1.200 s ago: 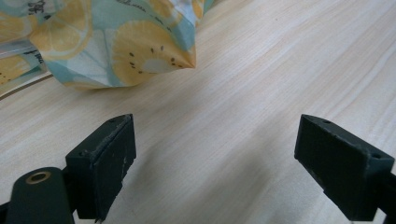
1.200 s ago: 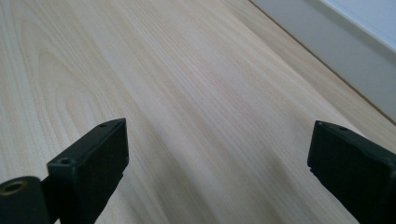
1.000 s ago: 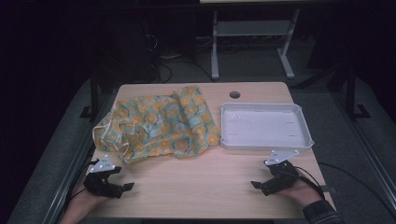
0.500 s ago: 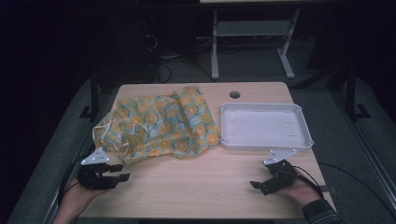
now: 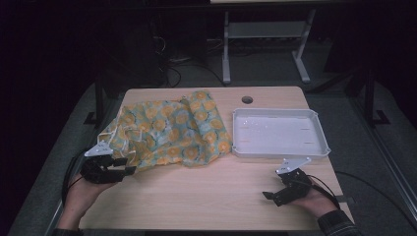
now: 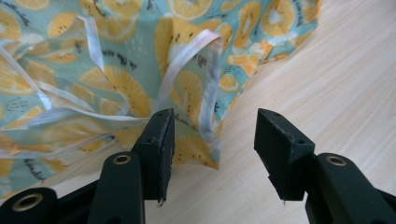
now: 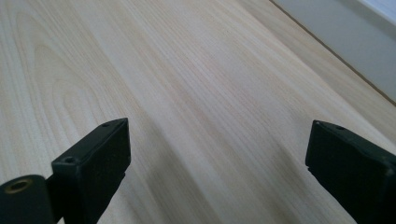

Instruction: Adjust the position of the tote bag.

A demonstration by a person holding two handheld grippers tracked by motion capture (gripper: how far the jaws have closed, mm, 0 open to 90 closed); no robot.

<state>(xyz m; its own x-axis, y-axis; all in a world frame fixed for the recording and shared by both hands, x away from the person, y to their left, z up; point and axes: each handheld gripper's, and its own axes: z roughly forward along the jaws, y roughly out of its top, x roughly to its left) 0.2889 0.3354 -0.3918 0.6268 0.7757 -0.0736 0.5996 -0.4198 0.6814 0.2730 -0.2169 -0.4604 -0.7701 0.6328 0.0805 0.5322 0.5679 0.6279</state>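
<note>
A crumpled cloth (image 5: pixel 172 130), teal with orange citrus slices and white ribbon ties, lies on the left half of the wooden table (image 5: pixel 196 196). My left gripper (image 5: pixel 129 166) hovers at the cloth's near left edge. In the left gripper view the left gripper (image 6: pixel 215 121) has just narrowed its jaws partway and eased them back a little. A corner of the cloth (image 6: pixel 196 149) and a white ribbon (image 6: pixel 187 51) lie between the jaws, which do not pinch them. My right gripper (image 5: pixel 268 195) rests wide open at the near right, and the right gripper (image 7: pixel 217 135) has only bare wood between its jaws.
An empty white tray (image 5: pixel 236 132) sits on the right half of the table, just beyond the right gripper; its grey wall (image 7: pixel 350 37) shows at the upper right. A round cable hole (image 5: pixel 247 100) is near the far edge. Table legs and cables stand behind.
The left gripper has lifted and moved up to the cloth's near left edge, with its jaws narrower than before. The right gripper has stayed put.
</note>
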